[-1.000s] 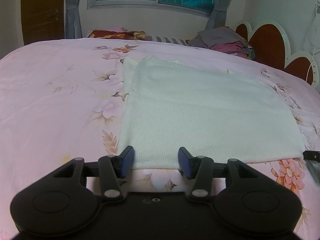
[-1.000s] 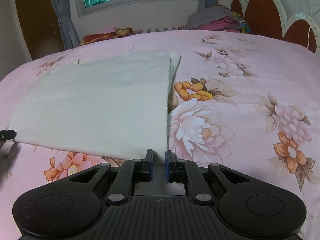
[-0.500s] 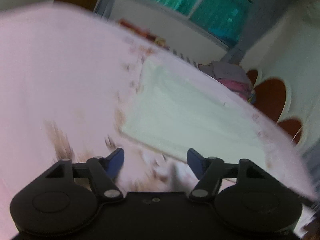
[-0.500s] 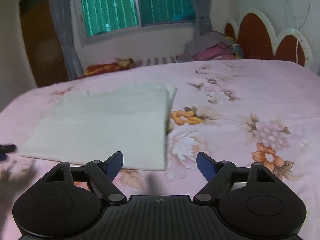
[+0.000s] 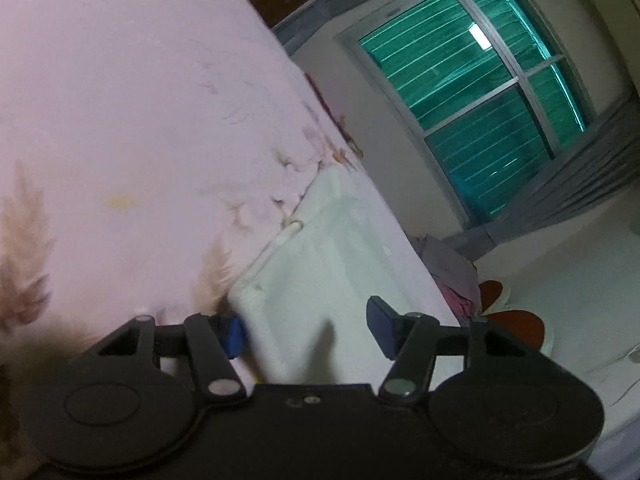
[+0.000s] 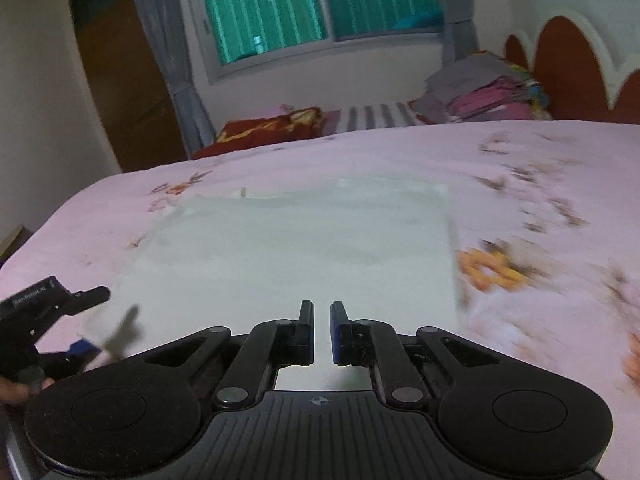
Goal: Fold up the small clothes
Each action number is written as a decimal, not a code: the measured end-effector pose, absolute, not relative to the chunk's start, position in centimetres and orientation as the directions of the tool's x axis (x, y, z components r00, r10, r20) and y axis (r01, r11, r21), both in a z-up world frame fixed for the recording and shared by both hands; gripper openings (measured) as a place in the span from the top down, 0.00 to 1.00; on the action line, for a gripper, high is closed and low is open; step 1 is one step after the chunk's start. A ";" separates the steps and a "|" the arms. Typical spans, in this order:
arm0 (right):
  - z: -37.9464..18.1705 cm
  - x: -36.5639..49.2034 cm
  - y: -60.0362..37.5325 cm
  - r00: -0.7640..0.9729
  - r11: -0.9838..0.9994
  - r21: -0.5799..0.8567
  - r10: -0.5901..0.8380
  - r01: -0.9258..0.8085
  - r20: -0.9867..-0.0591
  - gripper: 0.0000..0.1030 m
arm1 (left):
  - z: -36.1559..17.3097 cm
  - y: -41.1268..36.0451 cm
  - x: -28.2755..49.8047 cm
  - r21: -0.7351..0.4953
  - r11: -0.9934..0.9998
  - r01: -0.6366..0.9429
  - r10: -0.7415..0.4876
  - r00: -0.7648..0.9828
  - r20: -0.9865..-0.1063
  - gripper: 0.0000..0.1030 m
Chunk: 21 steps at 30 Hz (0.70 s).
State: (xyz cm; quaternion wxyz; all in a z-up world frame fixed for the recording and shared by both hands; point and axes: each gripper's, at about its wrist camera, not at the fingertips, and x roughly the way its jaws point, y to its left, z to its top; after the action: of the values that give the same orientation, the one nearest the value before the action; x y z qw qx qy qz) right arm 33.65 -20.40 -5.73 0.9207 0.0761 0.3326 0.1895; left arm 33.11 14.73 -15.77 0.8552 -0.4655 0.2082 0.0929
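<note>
Setting up the next fold, I have my left gripper (image 5: 306,330) rolled and closing around the near corner of the cloth (image 6: 304,248) lying flat on the bed (image 6: 520,160), while my right gripper (image 6: 321,332), pressed together and empty, must spread to pinch the near edge.

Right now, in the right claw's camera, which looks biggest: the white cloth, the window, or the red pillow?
1. White cloth
2. Window
3. Red pillow

The cloth lies nearer the camera, so its real size against the window stays unsure.
</note>
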 end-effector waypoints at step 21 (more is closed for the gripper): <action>-10.6 45.2 -10.3 0.644 0.913 0.247 0.404 -0.323 -0.650 1.00 | -16.9 16.6 37.0 -0.772 0.518 -0.368 -0.047 0.889 -0.456 0.92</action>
State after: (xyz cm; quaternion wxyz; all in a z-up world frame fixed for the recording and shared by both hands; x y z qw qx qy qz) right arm 45.20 -10.29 -10.65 0.9050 0.0543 0.3711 0.2009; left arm 37.03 16.60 -16.93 0.8441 -0.4816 0.2156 0.0953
